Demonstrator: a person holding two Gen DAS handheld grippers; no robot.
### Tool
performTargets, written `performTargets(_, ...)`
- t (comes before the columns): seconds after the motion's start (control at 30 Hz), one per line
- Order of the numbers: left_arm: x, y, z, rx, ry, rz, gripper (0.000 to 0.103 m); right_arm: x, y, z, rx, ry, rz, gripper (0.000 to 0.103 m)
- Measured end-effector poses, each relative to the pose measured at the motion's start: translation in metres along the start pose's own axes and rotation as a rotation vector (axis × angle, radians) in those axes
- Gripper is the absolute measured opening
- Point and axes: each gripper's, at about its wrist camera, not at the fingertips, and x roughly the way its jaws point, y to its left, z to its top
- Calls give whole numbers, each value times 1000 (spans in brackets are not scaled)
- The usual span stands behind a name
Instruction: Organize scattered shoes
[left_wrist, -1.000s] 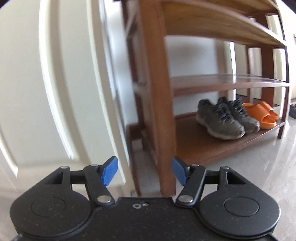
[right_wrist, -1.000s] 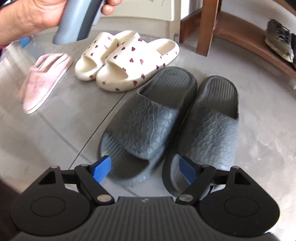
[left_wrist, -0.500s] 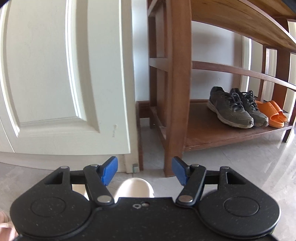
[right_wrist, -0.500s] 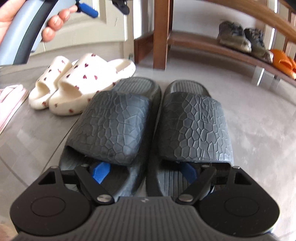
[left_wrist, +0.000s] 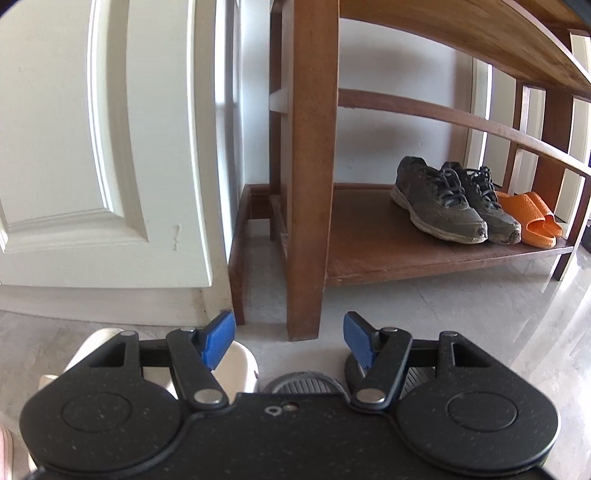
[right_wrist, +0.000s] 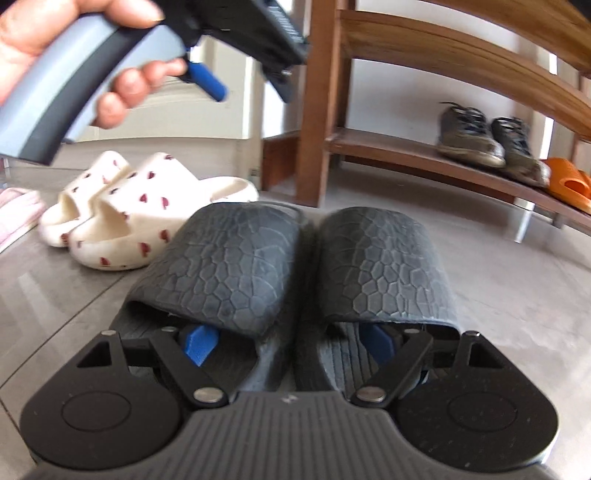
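A: We've got the right gripper (right_wrist: 291, 338) low on the floor, one blue finger (right_wrist: 199, 339) tucked under the strap of each dark grey rubber slide, so its jaws stand spread with the pair's inner walls between them, not yet pinched.

B: And that pair of dark grey textured slides (right_wrist: 295, 266) lies side by side on the grey tiles just in front of the brown wooden shoe rack (right_wrist: 317, 103), long axes running straight toward it, toes at the rack, heels at us.

A: The risk, we'd say: if we close unevenly, one slide slips free and the pair splits, or soft rubber folds and twists out.

B: Lifting could also clip the rack's front leg, or the cream heart-print slides (right_wrist: 140, 206) just left of the grey pair.

A: Our left gripper (left_wrist: 288, 341) hangs empty, fingers wide apart, facing the rack leg. The worn grey sneakers (left_wrist: 454, 201) and orange slides (left_wrist: 528, 218) sit on the rack's bottom shelf.
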Motion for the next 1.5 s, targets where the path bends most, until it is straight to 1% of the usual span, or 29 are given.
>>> performTargets(0.03, 0, 0, 0, -3, -1, 3, 65, 2, -1, 1, 6, 6, 5, 82)
performTargets(0.1, -1, 0, 2, -9, -10, 10, 65, 5, -5, 5, 31, 24, 21, 81)
performTargets(0.17, -1, 0, 3, -18, -21, 19, 65, 6, -10, 8, 43, 28, 38, 76)
performTargets(0.27, 2, 1, 4, -40, -26, 30, 65, 6, -26, 13, 87, 27, 80, 61)
performTargets(0.3, 2, 2, 4, -49, -25, 29, 65, 6, -32, 16, 98, 26, 100, 51)
performTargets(0.33, 2, 3, 4, -58, -23, 29, 65, 7, -35, 18, 96, 23, 106, 45)
performTargets(0.37, 3, 2, 4, -73, -20, 26, 65, 7, -42, 22, 93, 18, 111, 43)
performTargets(0.43, 5, 1, 5, -82, -19, 22, 65, 8, -56, 28, 122, 13, 119, 35)
performTargets(0.5, 6, -3, 6, -86, -23, 14, 65, 7, -65, 31, 139, 5, 125, 33)
performTargets(0.73, -1, -12, 17, -105, -72, 2, 65, -5, -91, 36, 172, -29, 156, 32)
performTargets(0.9, -3, -20, 21, -129, -90, -5, 65, -23, -103, 23, 193, -28, 175, 32)
performTargets(1.03, -4, -28, 20, -140, -83, -20, 65, -35, -115, 14, 212, -26, 161, 32)
performTargets(1.1, -4, -37, 19, -113, -78, -32, 65, -39, -118, 5, 217, -9, 132, 32)
performTargets(1.17, -5, -41, 18, -102, -78, -40, 66, -35, -121, -3, 257, 15, 101, 32)
performTargets(1.2, -5, -42, 18, -96, -78, -43, 66, -34, -121, -6, 268, 20, 85, 33)
performTargets(1.23, -5, -42, 17, -95, -78, -45, 66, -33, -119, -8, 266, 19, 73, 37)
performTargets(1.33, -4, -40, 14, -94, -72, -32, 66, -31, -115, -9, 247, 5, 65, 45)
performTargets(1.4, -2, -37, 12, -101, -59, -26, 66, -28, -111, -10, 233, 0, 58, 47)
performTargets(1.43, -2, -37, 11, -101, -56, -23, 66, -26, -111, -10, 230, -2, 53, 52)
performTargets(1.47, -1, -36, 9, -99, -51, -20, 66, -25, -109, -11, 230, -3, 43, 53)
performTargets(1.5, -1, -35, 7, -97, -47, -18, 66, -23, -108, -12, 231, -5, 33, 59)
